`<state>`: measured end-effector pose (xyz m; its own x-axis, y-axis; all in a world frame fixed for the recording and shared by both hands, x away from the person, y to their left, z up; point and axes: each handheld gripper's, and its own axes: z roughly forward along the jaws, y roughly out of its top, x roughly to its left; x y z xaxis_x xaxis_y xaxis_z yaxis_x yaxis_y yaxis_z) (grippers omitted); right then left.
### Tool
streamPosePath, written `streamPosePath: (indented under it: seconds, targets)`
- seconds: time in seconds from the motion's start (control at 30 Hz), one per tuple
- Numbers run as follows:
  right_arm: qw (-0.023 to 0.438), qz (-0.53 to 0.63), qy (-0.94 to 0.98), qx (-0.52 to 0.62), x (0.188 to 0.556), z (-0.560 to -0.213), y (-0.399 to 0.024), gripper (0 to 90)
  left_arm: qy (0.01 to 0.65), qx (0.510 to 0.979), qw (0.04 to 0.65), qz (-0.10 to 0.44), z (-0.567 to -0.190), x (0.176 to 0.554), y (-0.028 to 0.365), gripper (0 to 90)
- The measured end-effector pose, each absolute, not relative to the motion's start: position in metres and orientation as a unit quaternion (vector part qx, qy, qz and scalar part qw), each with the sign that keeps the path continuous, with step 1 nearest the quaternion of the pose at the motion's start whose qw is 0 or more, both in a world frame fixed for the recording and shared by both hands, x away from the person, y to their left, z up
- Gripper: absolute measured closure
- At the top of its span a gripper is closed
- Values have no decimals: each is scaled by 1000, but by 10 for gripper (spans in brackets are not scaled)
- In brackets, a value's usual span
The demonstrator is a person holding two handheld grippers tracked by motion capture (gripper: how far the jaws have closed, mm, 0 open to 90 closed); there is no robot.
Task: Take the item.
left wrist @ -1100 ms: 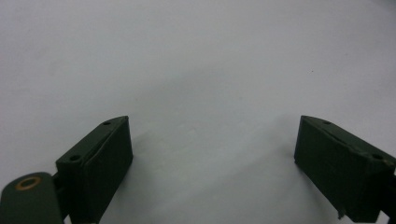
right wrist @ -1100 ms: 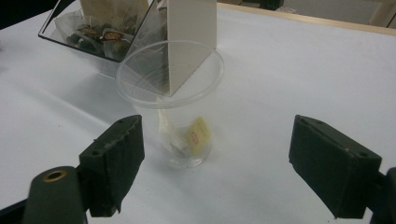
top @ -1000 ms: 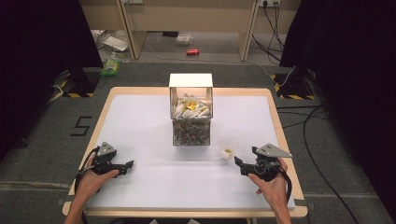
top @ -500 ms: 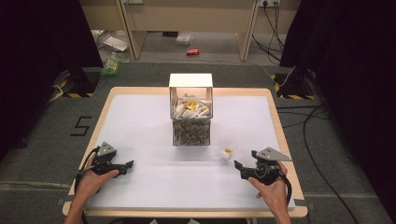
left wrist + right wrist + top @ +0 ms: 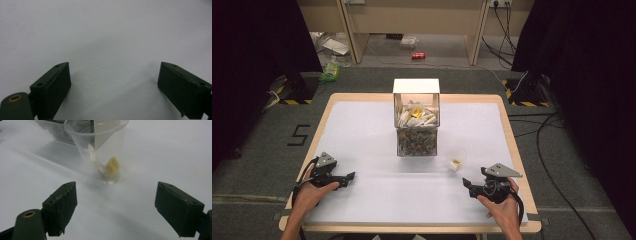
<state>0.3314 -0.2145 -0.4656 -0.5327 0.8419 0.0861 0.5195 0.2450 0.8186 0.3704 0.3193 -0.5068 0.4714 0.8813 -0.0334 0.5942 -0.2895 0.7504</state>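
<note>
Jaws spread wide and empty, the right gripper [image 5: 473,187] sits nearer the upright clear cup [image 5: 100,152], straight ahead with a yellow-tagged tea bag [image 5: 110,168] inside, while the left gripper [image 5: 343,178], equally open, rests well apart.

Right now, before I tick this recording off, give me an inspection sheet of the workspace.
Surface: white sheet on a wood-edged table, flat.
Job's things: clear plastic cup standing upright near the clear box, with a tea bag and its yellow tag lying at its bottom; clear box at mid-table, full of sachets.
Clutter: nothing seen on the table.
Grippers: left gripper open over bare sheet; right gripper open, short of the cup, touching nothing.
Cables: one black cable loops from the left gripper; more run across the floor at right.
Surroundings: grey floor with a red can, a green bottle and black curtains.
</note>
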Motion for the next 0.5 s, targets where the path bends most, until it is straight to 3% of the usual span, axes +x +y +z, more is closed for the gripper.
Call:
streamPosePath:
  seconds: [0.5]
  targets:
    - [180, 407, 776, 447, 318, -478, -214, 185, 474, 778, 361, 199, -507, 370, 319, 107]
